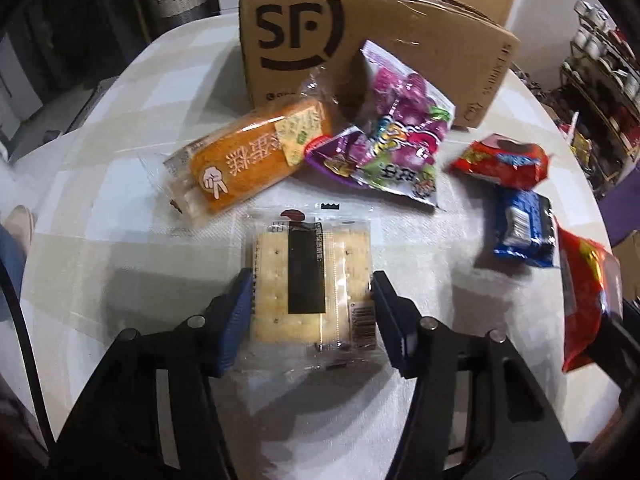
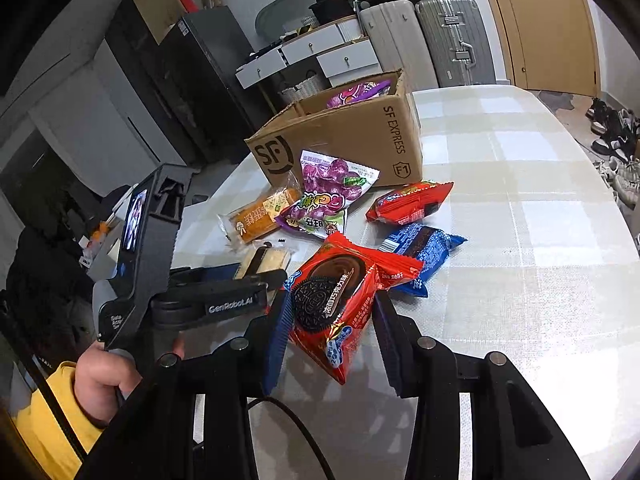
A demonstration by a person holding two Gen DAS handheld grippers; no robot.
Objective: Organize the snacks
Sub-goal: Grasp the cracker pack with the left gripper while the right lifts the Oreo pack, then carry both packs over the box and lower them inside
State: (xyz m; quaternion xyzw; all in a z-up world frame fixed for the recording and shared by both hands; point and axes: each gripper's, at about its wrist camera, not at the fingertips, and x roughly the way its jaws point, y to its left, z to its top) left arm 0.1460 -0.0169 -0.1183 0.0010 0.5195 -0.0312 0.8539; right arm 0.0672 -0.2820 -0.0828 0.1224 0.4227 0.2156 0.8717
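Note:
My left gripper point(image 1: 312, 284) is shut on a clear cracker packet point(image 1: 310, 280), its blue pads pressing both sides, low over the table. My right gripper point(image 2: 330, 312) is shut on a red Oreo packet point(image 2: 336, 304) and holds it above the table; that packet shows at the right edge of the left wrist view point(image 1: 588, 300). An open SF cardboard box point(image 2: 352, 136) stands at the back with a purple packet point(image 2: 360, 94) inside. In front of it lie an orange cake packet point(image 1: 248, 160), a purple candy bag point(image 1: 396, 140), a red packet point(image 1: 504, 160) and a blue Oreo packet point(image 1: 524, 228).
The table has a pale checked cloth point(image 2: 520, 240). The left gripper body point(image 2: 160, 248) and the person's hand point(image 2: 104, 380) are to the left of my right gripper. Suitcases point(image 2: 452, 40), drawers and a door stand behind the table; shoes point(image 2: 616, 136) lie on the floor at right.

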